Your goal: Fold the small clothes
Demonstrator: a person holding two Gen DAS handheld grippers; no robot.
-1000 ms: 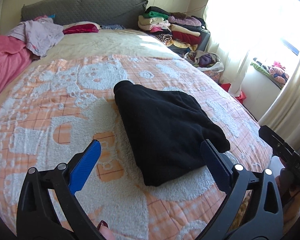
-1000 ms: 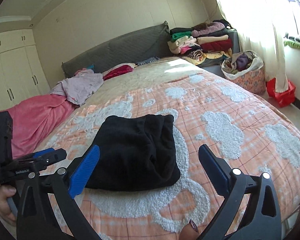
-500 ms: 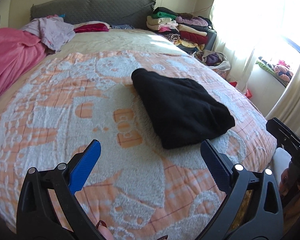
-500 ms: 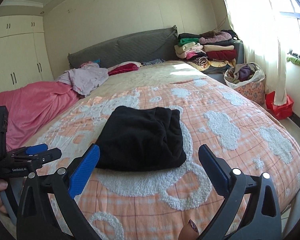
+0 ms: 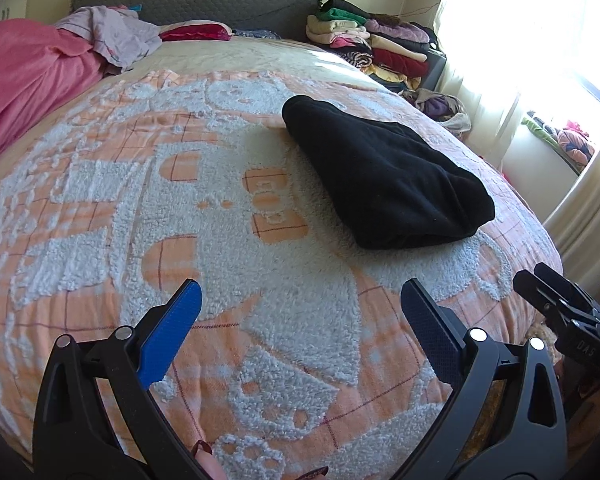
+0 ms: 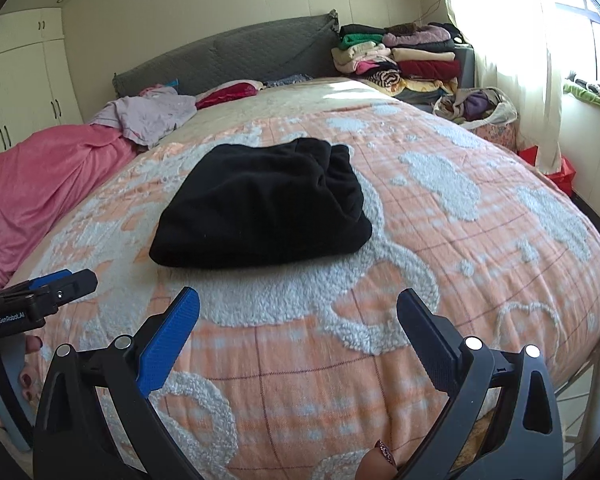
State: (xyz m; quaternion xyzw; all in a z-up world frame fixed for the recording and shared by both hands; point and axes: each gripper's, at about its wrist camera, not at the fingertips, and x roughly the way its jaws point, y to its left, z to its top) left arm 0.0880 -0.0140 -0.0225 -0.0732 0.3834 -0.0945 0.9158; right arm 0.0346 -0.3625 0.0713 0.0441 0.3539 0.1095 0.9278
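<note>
Folded black garment (image 5: 384, 176) on bedspread (image 5: 180, 208), ahead-right of left gripper (image 5: 300, 324), dead ahead of right gripper (image 6: 298, 322). Wardrobe (image 6: 16, 84) only in right view. Both held low over bed edge, spread wide, empty.

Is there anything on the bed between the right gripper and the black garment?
Nothing visible. Only bare blanket lies between the open right hand-held gripper and the folded black garment.
</note>
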